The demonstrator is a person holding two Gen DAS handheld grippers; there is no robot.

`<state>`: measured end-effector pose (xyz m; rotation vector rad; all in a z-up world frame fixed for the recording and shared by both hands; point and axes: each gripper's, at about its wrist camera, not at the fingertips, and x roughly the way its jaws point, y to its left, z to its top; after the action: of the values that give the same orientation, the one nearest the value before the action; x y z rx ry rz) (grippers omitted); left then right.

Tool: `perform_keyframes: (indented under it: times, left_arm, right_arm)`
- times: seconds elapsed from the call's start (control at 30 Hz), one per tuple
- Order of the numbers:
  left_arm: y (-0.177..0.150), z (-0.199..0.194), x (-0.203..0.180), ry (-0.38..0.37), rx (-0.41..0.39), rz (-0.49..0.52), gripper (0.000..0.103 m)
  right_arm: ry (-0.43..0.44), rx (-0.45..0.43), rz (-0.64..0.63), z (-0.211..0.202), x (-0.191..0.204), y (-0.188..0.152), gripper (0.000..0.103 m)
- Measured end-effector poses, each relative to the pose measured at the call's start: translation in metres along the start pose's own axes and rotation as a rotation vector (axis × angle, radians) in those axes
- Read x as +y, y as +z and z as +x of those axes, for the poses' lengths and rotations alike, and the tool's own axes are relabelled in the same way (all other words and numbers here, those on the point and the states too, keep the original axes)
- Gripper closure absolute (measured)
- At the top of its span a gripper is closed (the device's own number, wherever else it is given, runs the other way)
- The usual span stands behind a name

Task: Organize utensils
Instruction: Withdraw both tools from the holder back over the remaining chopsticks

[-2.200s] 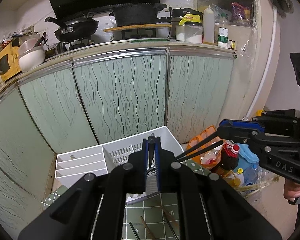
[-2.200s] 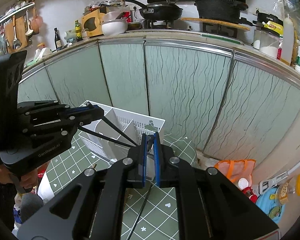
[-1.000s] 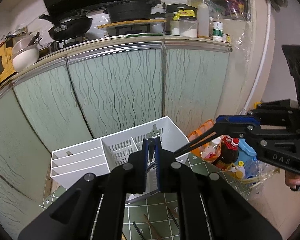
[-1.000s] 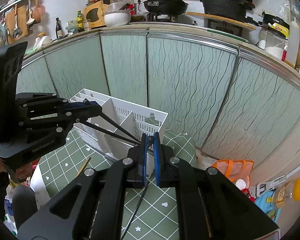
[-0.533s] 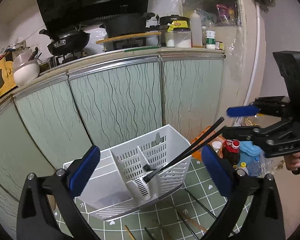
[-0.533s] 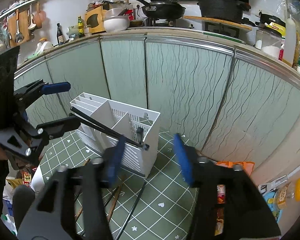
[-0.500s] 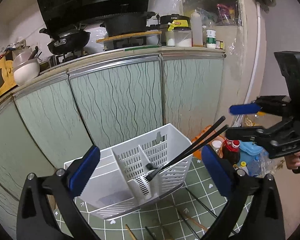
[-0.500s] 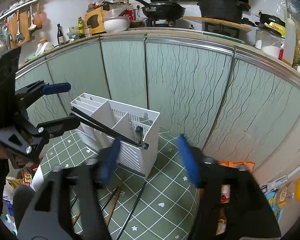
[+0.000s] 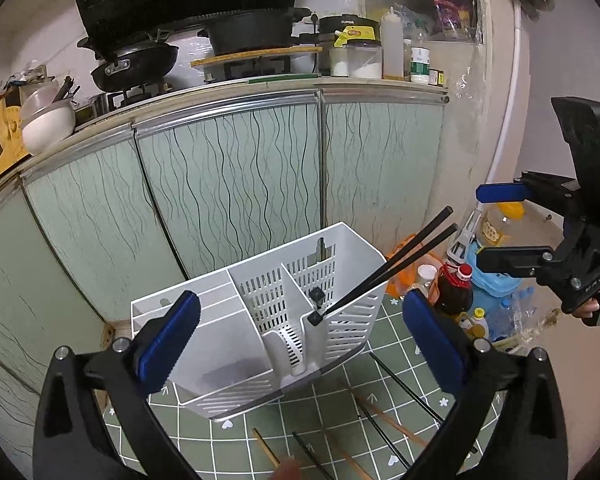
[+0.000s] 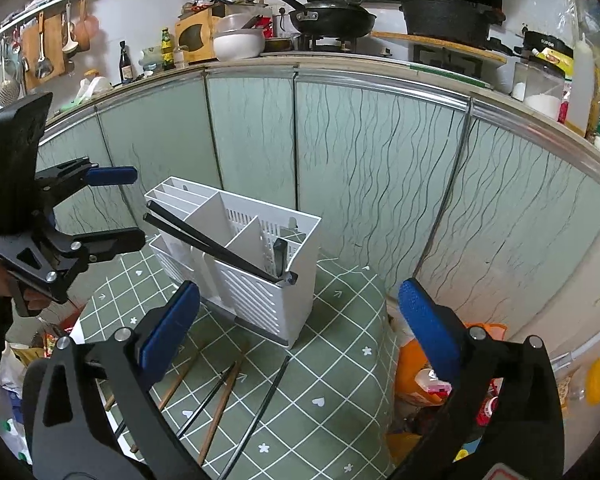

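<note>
A: Nearest items?
B: Left gripper point(image 9: 300, 340), spread, empty. Right gripper point(image 10: 300, 318), jaws opening, empty.
A: On the mat point(image 10: 332, 360)?
B: Loose chopsticks point(image 10: 220, 404), flat.
A: Beyond?
B: White caddy point(image 9: 260, 320); black pair point(image 9: 384, 268) leaning in its right-end compartment.

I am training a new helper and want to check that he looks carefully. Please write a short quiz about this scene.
1. True or false: the black chopsticks lean in the rack.
2. Where do the loose chopsticks lie? A: in the rack. B: on the mat in front of the rack. C: in a pan.
3. How many black chopsticks lean in the rack?

Key: 1 true; 2 B; 3 two.
</note>
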<state>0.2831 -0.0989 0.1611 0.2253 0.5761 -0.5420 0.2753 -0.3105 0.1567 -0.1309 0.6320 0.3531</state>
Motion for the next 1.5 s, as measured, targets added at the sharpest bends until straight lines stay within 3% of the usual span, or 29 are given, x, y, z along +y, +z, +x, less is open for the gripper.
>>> perform_keyframes:
  times: [0.33,0.7,0.83,1.5]
  left_arm:
    - [-0.009,-0.022,-0.004,-0.005,-0.016,-0.042,0.004]
    - [-0.034,-0.052,-0.014,0.094,-0.009,-0.070,0.004]
    - [-0.047,-0.062,-0.017,0.182,0.002,-0.074,0.004]
    - [-0.135,-0.090,-0.018,0.264,0.028,-0.205,0.004]
  right_arm:
    - [-0.044,0.009,0.012,-0.011,0.007,-0.010,0.007]
    - [-0.108,0.020,0.038,-0.029,0.022,-0.040,0.007]
    - [-0.134,0.019,0.040,-0.036,0.028,-0.054,0.007]
    - [-0.196,0.040,0.090,-0.049,0.057,-0.131,0.007]
